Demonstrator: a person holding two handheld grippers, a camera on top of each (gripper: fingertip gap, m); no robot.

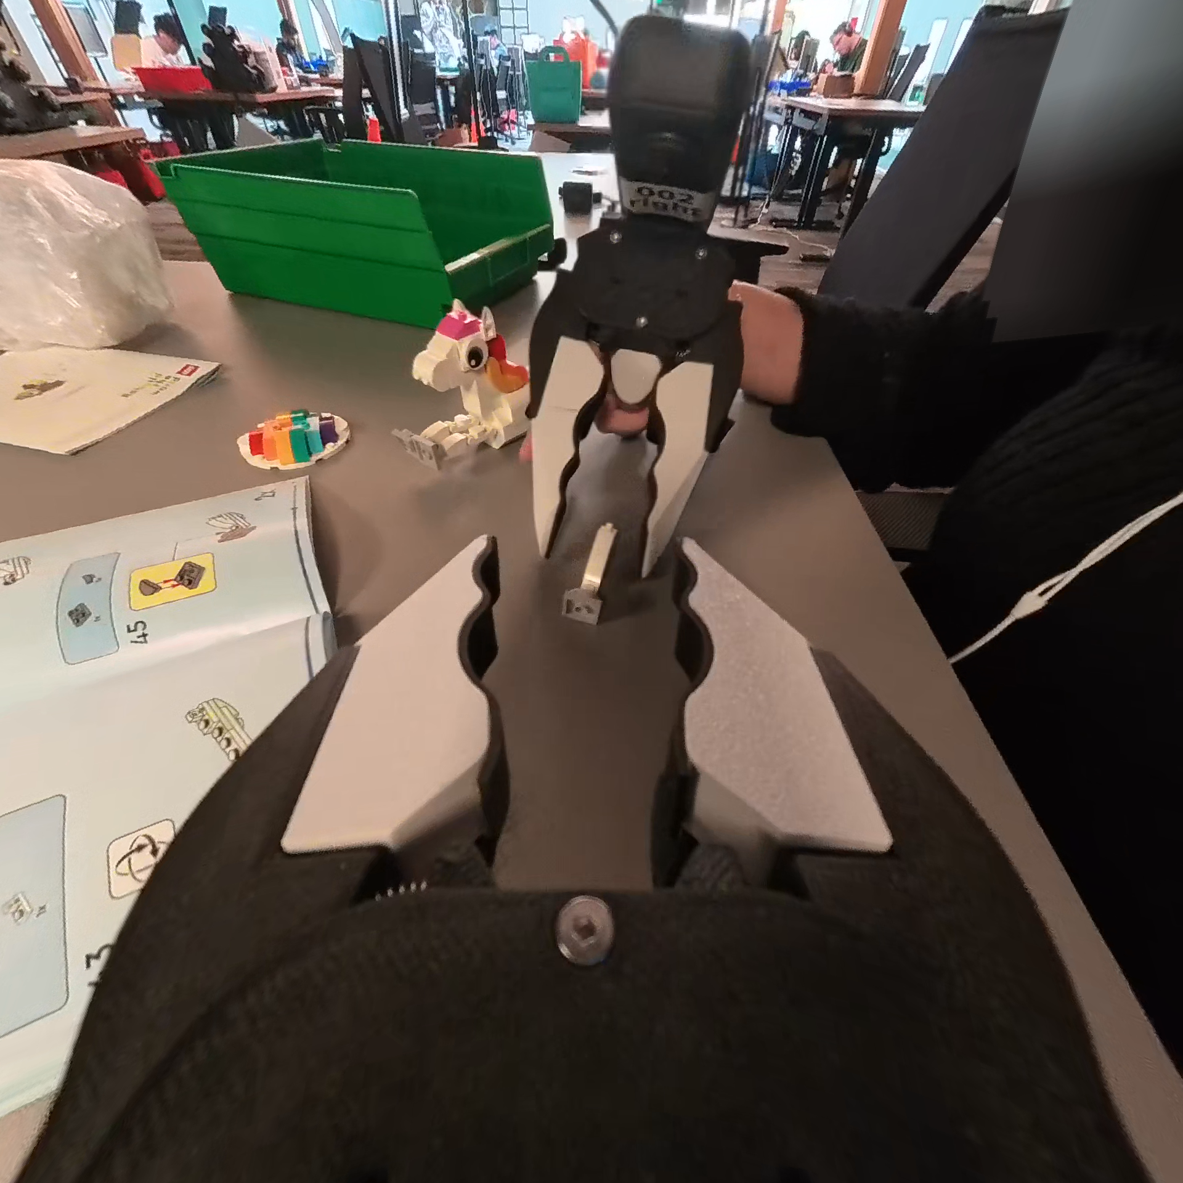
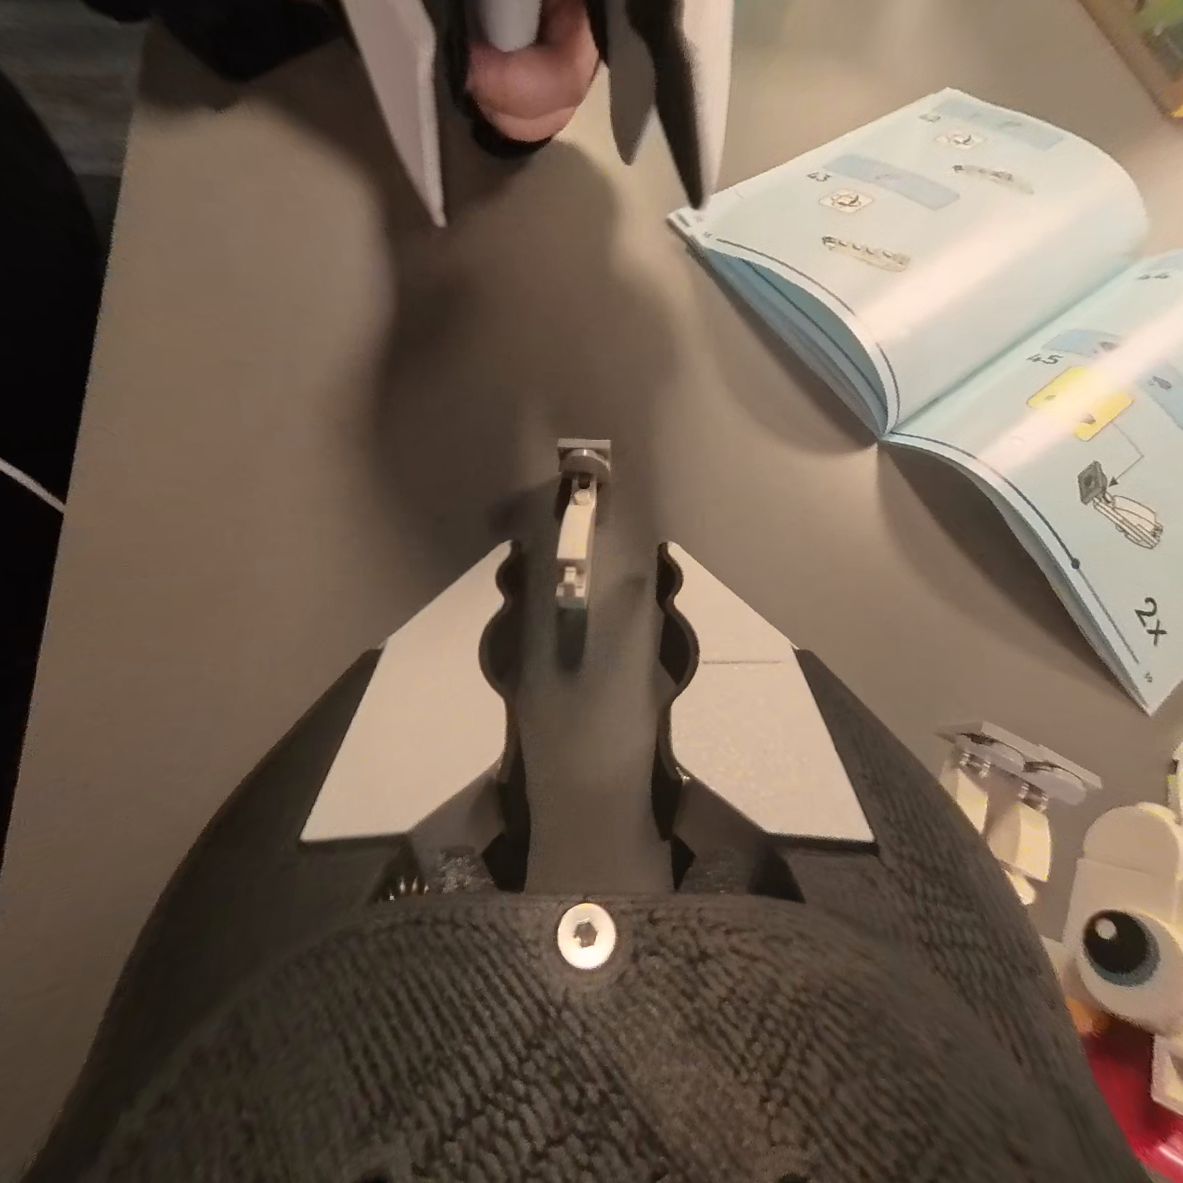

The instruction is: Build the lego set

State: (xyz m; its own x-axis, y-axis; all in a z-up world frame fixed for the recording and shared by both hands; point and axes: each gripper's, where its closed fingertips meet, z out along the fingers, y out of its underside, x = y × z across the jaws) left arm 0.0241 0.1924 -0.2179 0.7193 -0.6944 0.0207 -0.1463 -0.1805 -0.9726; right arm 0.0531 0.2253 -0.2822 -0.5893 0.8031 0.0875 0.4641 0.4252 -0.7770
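A small lego leg piece (image 1: 594,566), a white bar with a grey plate at one end, lies on the grey table (image 1: 768,544). My right gripper (image 1: 597,562) stands over it, open, with the bar between its fingertips and neither finger touching it. In the right wrist view the piece (image 2: 575,531) lies just at the tips of the open right gripper (image 2: 587,547). My left gripper (image 1: 586,550) is open and empty, facing the piece from the other side; it also shows at the top of the right wrist view (image 2: 566,208). The white lego unicorn (image 1: 474,384) stands behind.
An open instruction booklet (image 1: 147,640) lies to the left, seen also in the right wrist view (image 2: 960,320). A round white plate with rainbow bricks (image 1: 294,438), a green bin (image 1: 358,217), a plastic bag (image 1: 64,256) and a second booklet (image 1: 96,397) lie beyond. The table edge runs on the right. Spacing between my two grippers at the tips: around 8 cm.
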